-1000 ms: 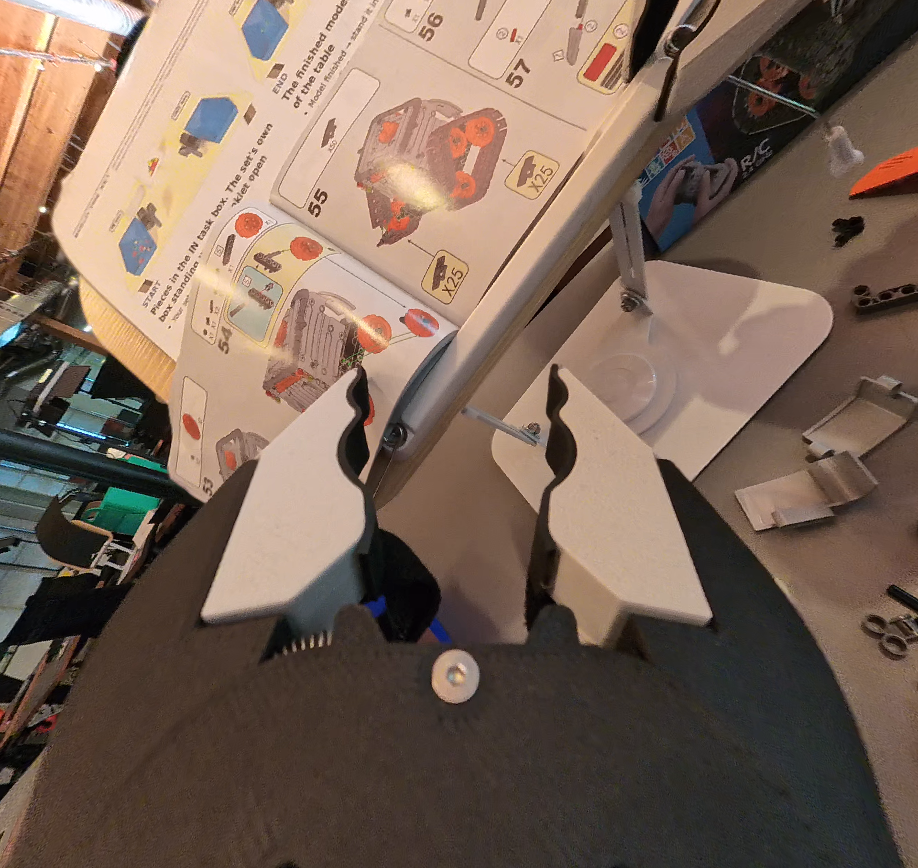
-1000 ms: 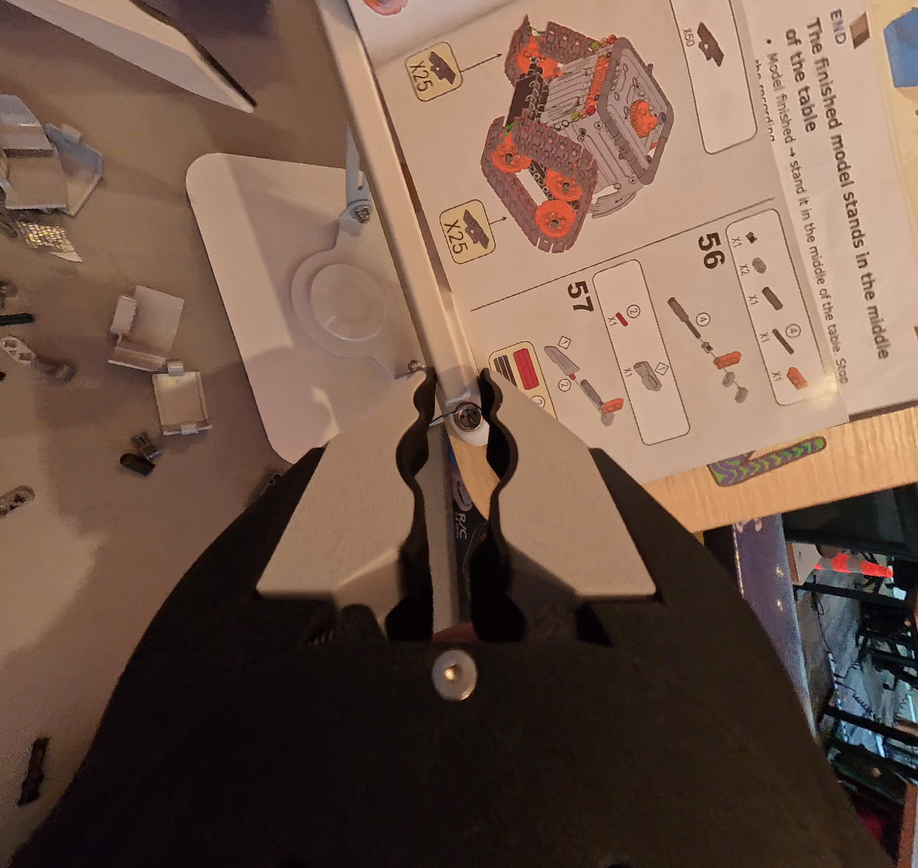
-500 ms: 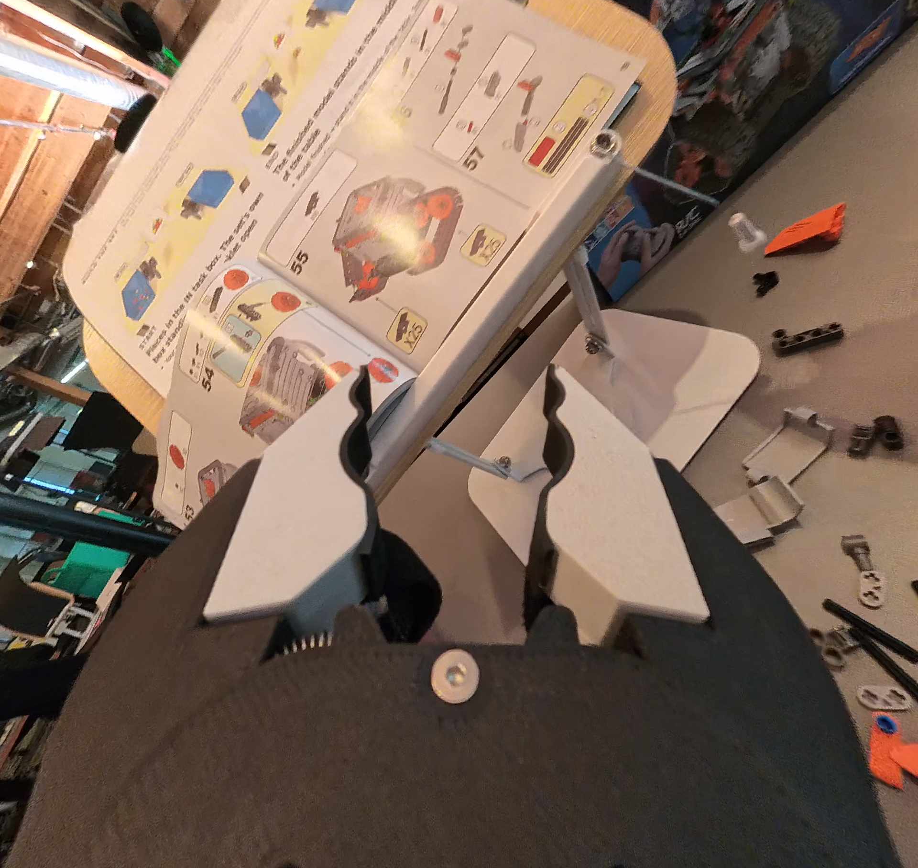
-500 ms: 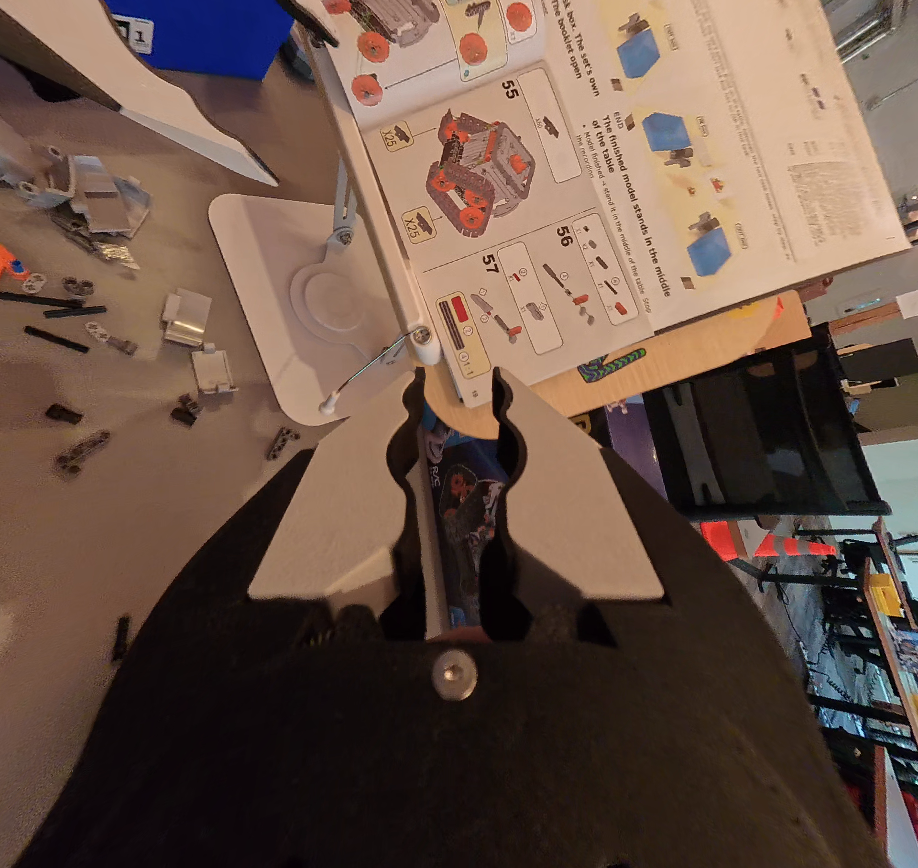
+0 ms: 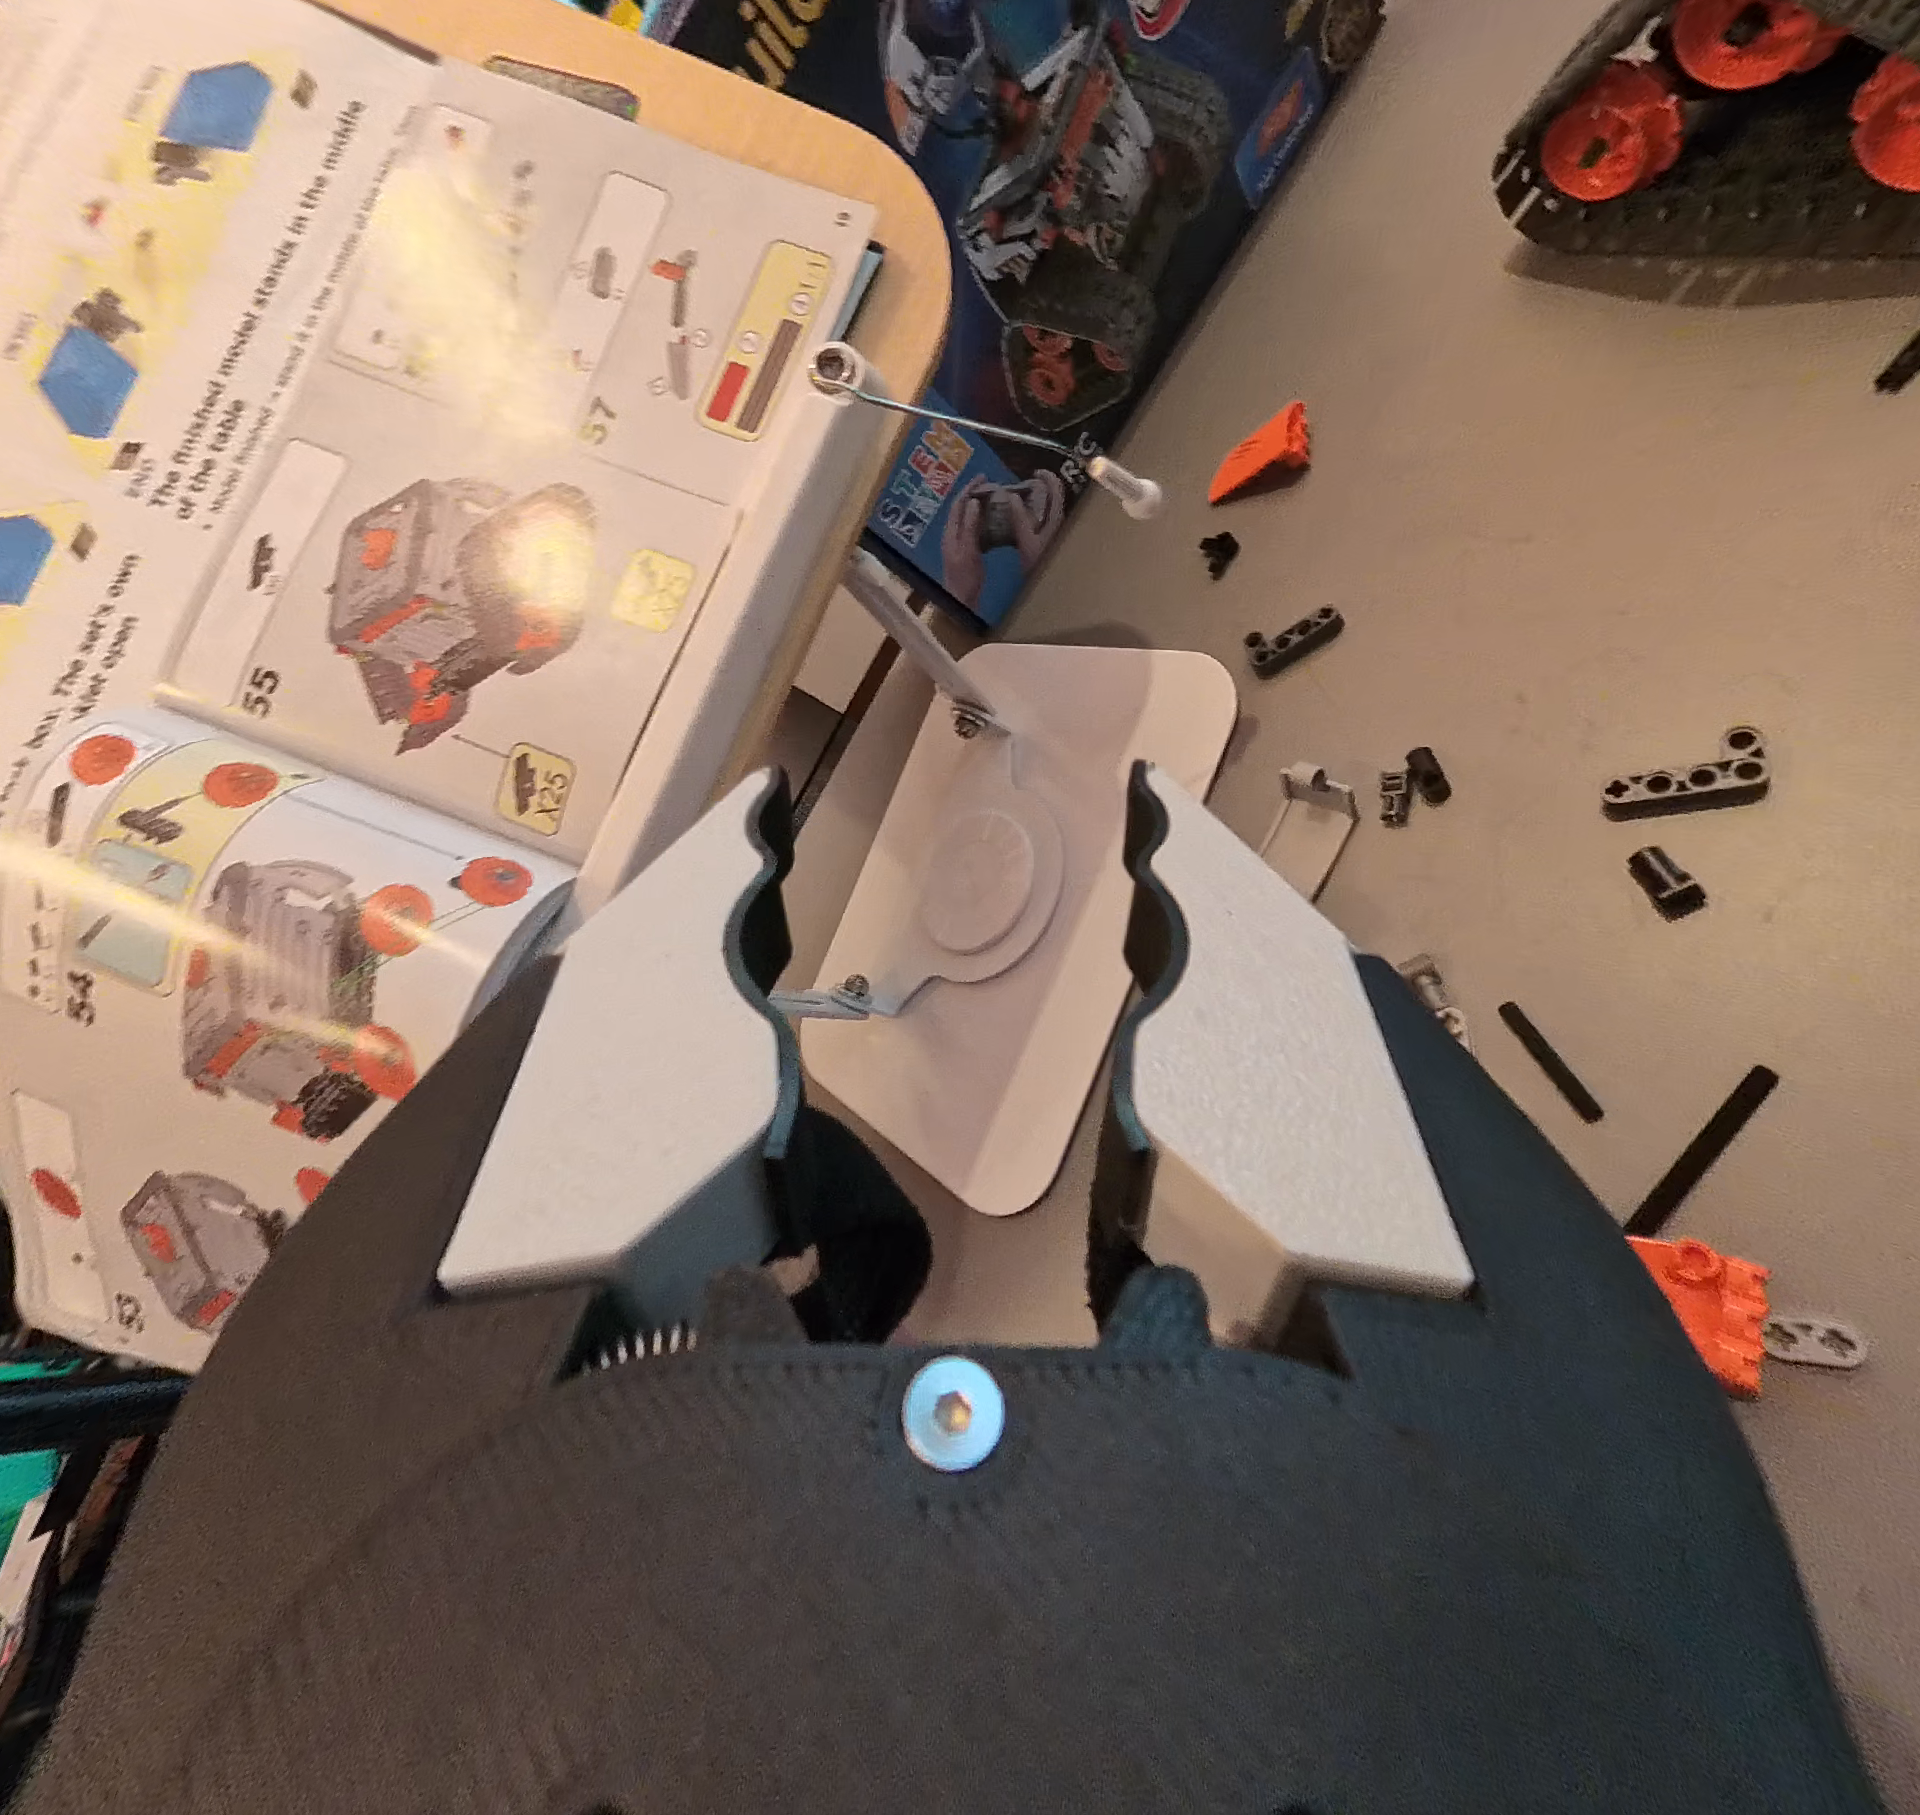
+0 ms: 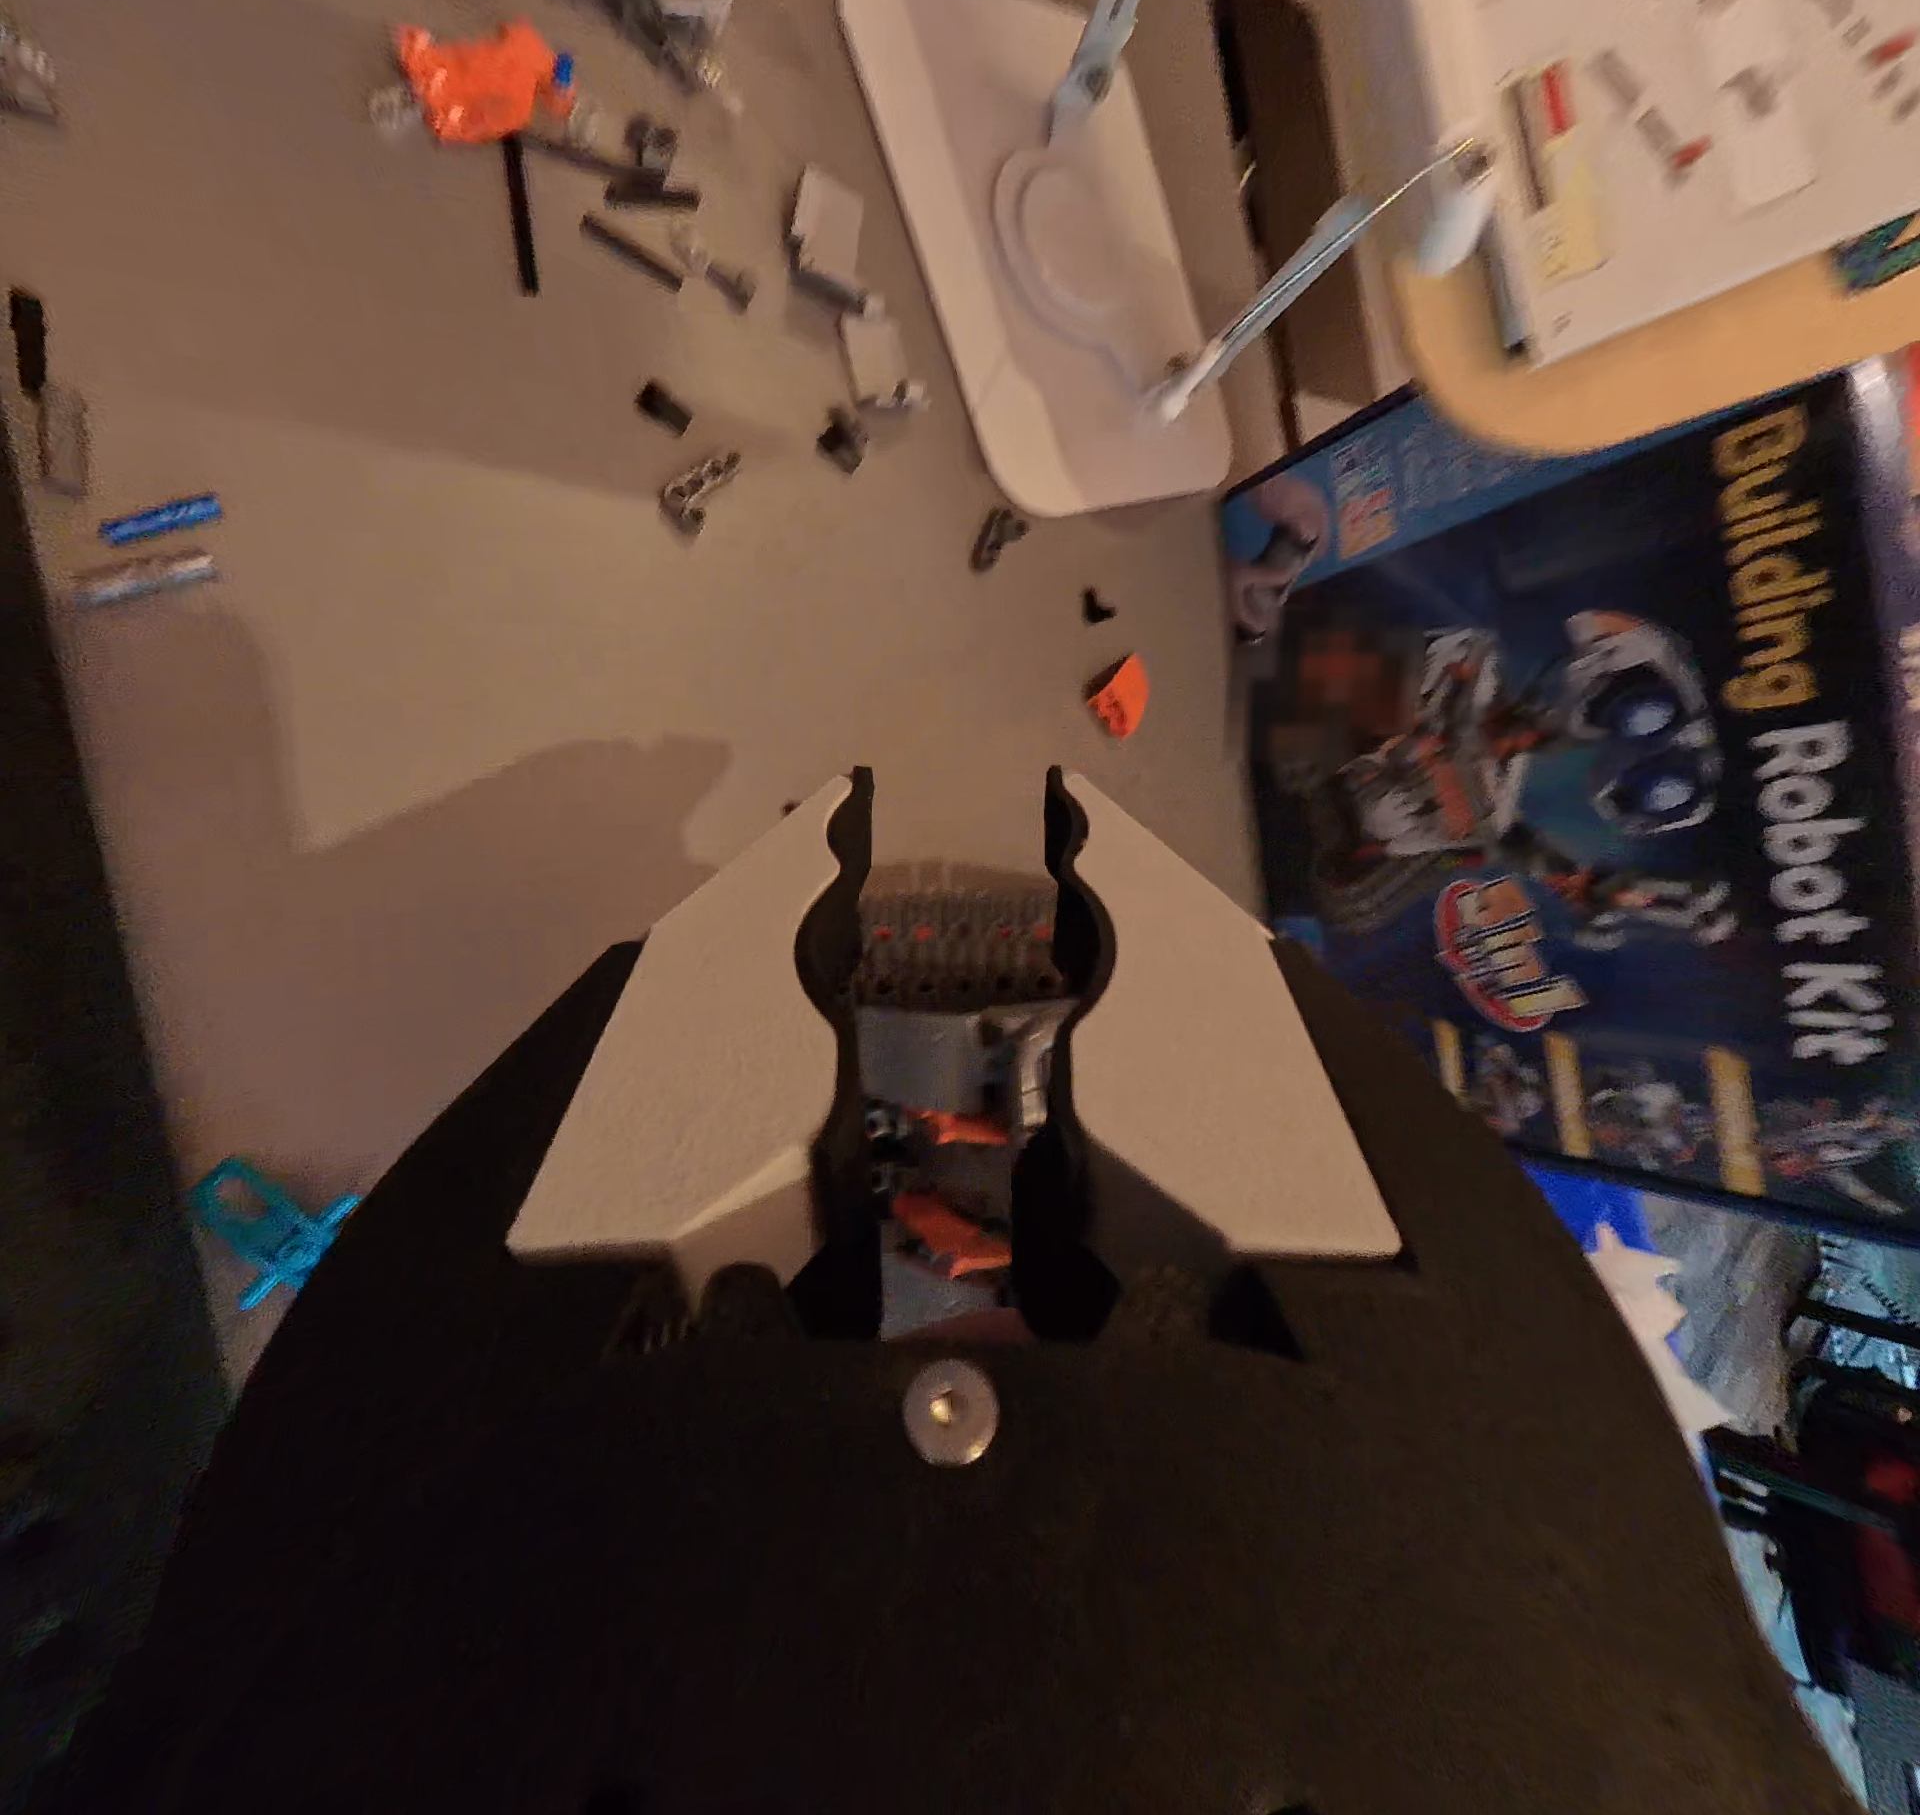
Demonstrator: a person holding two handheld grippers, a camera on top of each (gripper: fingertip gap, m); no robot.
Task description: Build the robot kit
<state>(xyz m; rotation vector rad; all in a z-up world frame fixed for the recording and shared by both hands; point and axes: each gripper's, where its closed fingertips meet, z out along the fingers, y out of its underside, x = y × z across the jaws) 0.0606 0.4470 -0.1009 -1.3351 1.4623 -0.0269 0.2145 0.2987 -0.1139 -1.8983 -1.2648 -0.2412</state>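
Note:
My left gripper [image 5: 954, 799] is open and empty, hovering just above the white base [image 5: 1143, 705] of a book stand. The stand holds an open instruction booklet [image 5: 416, 518] to the left of the fingers. My right gripper [image 6: 958, 778] is open over the grey table. A grey and orange tracked model [image 6: 956, 1048] shows through the gap below its fingers; I cannot tell whether they touch it. The same model [image 5: 1745, 72] sits at the top right of the left wrist view. The stand base [image 6: 1039, 238] lies farther ahead of the right gripper.
A dark blue kit box [image 5: 1039, 155] stands behind the stand and fills the right side of the right wrist view [image 6: 1558, 778]. Loose parts lie scattered: an orange wedge [image 5: 1262, 451], a black L-beam [image 5: 1688, 778], an orange piece [image 6: 478, 82], a teal part [image 6: 270, 1235]. My hands' fingertips stand some 20 centimetres from each other. The right gripper is farther from the white base [image 5: 1143, 705], some 25 centimetres, than the left, some 20 centimetres. My right wrist view [image 6: 1060, 453] looks at it from another angle.
Both grippers have drawn back from the book stand. The right gripper left the stand's ledge, opened slightly wider and now sits over the tracked model. The left gripper stayed open.

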